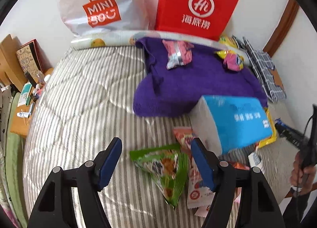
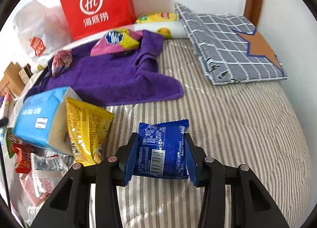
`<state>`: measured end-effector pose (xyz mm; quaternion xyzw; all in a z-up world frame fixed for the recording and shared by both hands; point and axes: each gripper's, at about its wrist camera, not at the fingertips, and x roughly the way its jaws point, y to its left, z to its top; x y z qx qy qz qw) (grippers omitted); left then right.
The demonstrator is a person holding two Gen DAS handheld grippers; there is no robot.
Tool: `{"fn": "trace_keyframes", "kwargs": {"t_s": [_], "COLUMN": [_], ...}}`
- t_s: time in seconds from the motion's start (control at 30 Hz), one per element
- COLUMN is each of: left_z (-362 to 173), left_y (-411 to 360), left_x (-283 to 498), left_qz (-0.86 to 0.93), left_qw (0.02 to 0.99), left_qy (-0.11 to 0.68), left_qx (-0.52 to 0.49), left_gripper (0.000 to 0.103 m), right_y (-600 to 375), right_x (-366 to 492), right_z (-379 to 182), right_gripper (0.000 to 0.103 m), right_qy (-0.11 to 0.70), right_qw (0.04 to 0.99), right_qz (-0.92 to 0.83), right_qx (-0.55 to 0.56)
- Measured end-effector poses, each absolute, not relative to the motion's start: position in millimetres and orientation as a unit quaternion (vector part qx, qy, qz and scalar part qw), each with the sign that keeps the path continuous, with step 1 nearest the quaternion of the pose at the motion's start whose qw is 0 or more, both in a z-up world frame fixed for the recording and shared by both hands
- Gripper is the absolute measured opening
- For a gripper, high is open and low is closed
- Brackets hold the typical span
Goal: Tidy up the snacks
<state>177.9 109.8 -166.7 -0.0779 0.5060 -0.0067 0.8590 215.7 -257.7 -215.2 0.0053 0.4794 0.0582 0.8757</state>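
Observation:
On a striped bed cover, a green triangular snack packet (image 1: 166, 168) lies between and just beyond the fingers of my left gripper (image 1: 155, 144), which is open and touches nothing. A red-and-white packet (image 1: 195, 186) lies partly under the green one and under my right-hand finger. My right gripper (image 2: 161, 136) is shut on a blue snack packet (image 2: 162, 148), barcode side up, held a little above the cover. A yellow snack bag (image 2: 87, 128) leans on a blue tissue pack (image 2: 39, 117) to its left. Two more packets, a pink one (image 1: 178, 55) and a yellow-pink one (image 1: 231, 59), rest on a purple towel (image 1: 198, 83).
A red paper bag (image 1: 198, 4) and a white shopping bag (image 1: 99, 4) stand against the wall at the bed's far edge. A checked grey cloth bag (image 2: 233, 45) lies at the back right. Several small packets (image 2: 41, 164) pile up left of the right gripper. A cluttered desk (image 1: 23, 93) stands left of the bed.

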Motion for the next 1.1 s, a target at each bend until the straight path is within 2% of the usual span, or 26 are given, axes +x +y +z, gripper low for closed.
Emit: {"fn": "trace_keyframes", "kwargs": {"t_s": [0.23,0.27,0.3,0.33,0.37,0.4,1.1], "left_z": [-187.6,-189.6,-192.2,-192.7,-191.6,-190.6,-130.3], "left_y": [103.5,102.7,102.4,102.5,103.3,104.3,108.8], "left_x": [170.5,170.7,170.4,169.1,167.5,165.3,96.1], "left_qz": [0.001,0.004,0.004,0.006,0.005,0.000,-0.019], "left_qw": [0.844,0.841,0.839,0.840,0.842,0.843,0.879], "left_qy": [0.531,0.534,0.538,0.537,0.532,0.531,0.462], "left_qx": [-0.082,-0.081,-0.082,-0.082,-0.085,-0.090,-0.120], "left_gripper": [0.068,0.056,0.051,0.050,0.036,0.032,0.032], "right_y": [-261.8,-260.8,-260.1,-258.3,-257.0,-255.5,-212.1], "right_x": [191.8,189.5,185.7,182.2,178.7,175.0,101.5], "right_z": [-196.8,-195.4,-193.9,-192.3,-190.8,-189.3,-150.5], "right_gripper": [0.044,0.044,0.044,0.044,0.044,0.044,0.044], "right_qy": [0.464,0.462,0.461,0.460,0.459,0.458,0.426], "right_qw": [0.885,0.886,0.886,0.887,0.887,0.888,0.901], "right_qz": [0.044,0.043,0.042,0.042,0.043,0.044,0.081], "right_qx": [0.010,0.010,0.010,0.010,0.009,0.008,0.007]}}
